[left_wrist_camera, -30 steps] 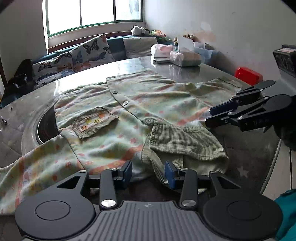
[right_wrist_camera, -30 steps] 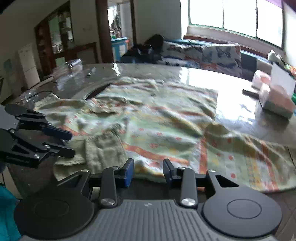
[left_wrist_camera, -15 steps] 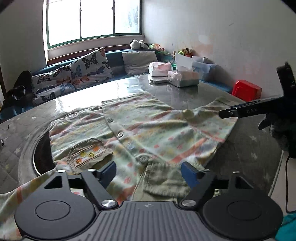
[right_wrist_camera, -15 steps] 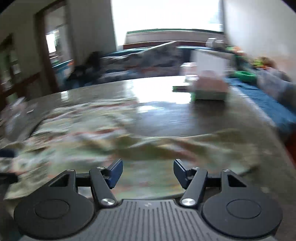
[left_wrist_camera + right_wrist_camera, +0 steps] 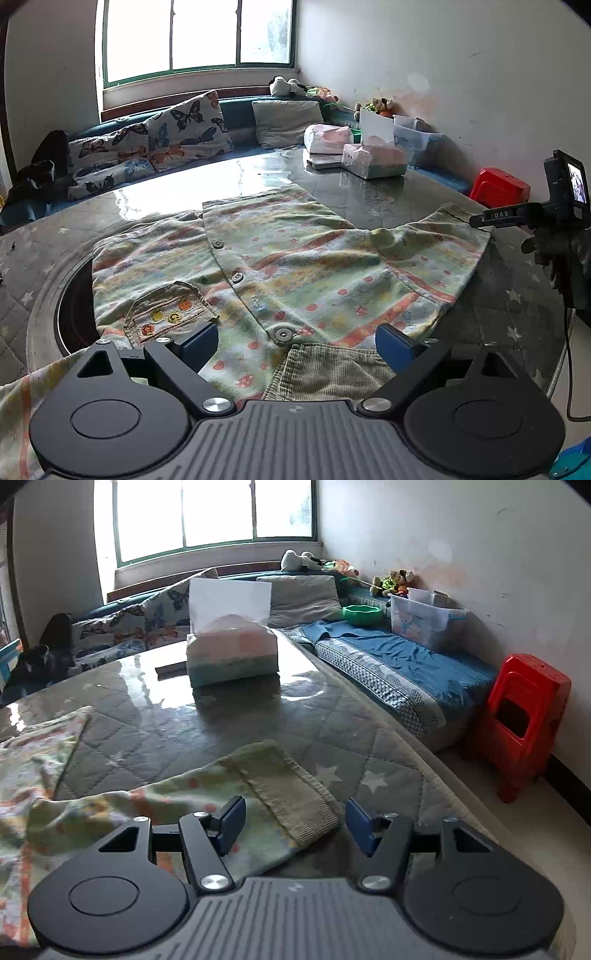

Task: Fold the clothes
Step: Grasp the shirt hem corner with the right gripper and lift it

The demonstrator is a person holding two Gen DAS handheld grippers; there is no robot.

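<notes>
Round table [image 5: 388, 199] with glossy top over a quilted star-print cover. Lying on it: patterned shirt [image 5: 295, 266] spread flat, tissue box [image 5: 231, 653], and a flat object [image 5: 323, 161], possibly a book.

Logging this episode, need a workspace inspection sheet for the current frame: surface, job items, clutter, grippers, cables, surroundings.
Surface: round quilted star-print table under glossy cover.
Job's things: pastel patterned button-front shirt spread flat; ribbed sleeve cuff before right gripper.
Clutter: tissue box, white packet.
Grippers: left gripper open over collar; right gripper open around cuff, not gripping.
Cables: dark cable hanging at table's right edge.
Surroundings: butterfly cushions, red plastic stool, window, bench.
</notes>
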